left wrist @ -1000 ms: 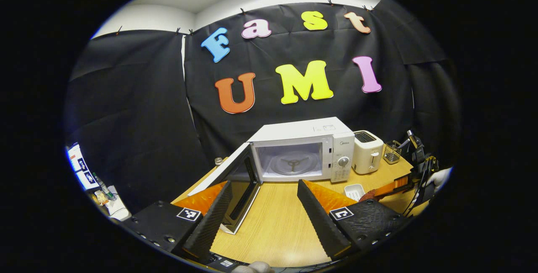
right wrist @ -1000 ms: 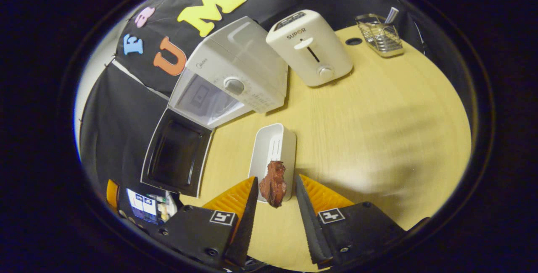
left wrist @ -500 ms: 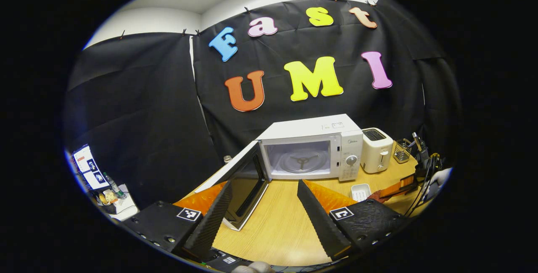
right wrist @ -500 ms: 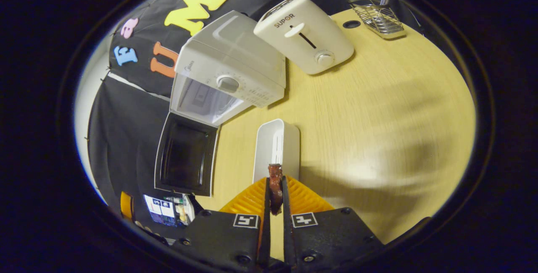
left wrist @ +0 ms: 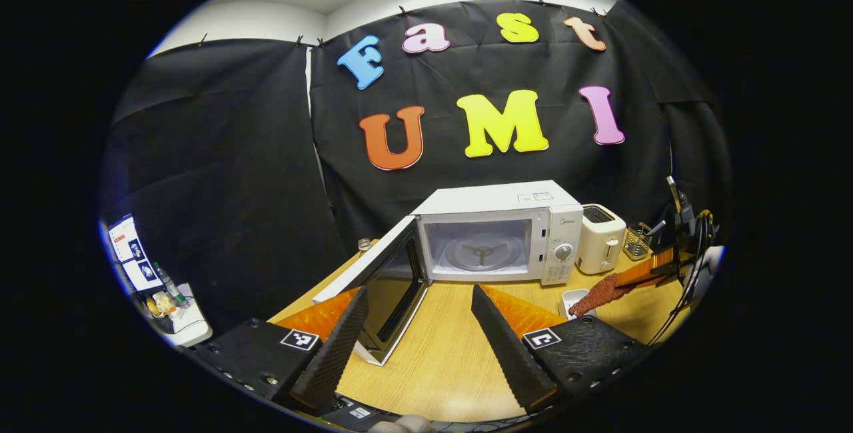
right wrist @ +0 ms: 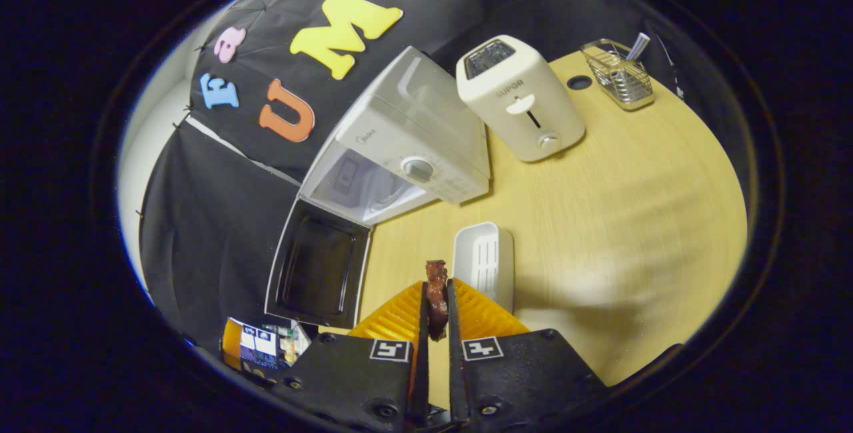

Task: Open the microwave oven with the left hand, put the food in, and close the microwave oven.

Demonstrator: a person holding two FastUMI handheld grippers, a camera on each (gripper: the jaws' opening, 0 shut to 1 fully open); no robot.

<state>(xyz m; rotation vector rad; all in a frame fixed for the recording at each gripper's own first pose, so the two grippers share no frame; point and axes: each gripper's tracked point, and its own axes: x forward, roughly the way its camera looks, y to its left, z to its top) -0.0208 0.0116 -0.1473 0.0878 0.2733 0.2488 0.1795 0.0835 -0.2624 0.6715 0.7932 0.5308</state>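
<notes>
**Food gripped above the surface, microwave door open**

A pale wooden surface (right wrist: pixel 600 206) stands before the black cloth wall. On it sits the white microwave (left wrist: pixel 506 230), its door (left wrist: pixel 386 286) swung wide to the left and the turntable showing inside. Just beside the microwave stands a cream toaster (right wrist: pixel 523 96), with a wire basket (right wrist: pixel 616 73) further along near the wall. A small white tray (right wrist: pixel 485 260) lies on the surface in front of the microwave. The right claw (right wrist: pixel 436 300) is clenched on a reddish-brown piece of food (right wrist: pixel 436 286), held in the air beside the tray. The left claw (left wrist: pixel 416 326) is spread wide, holding nothing, facing the open microwave.
</notes>
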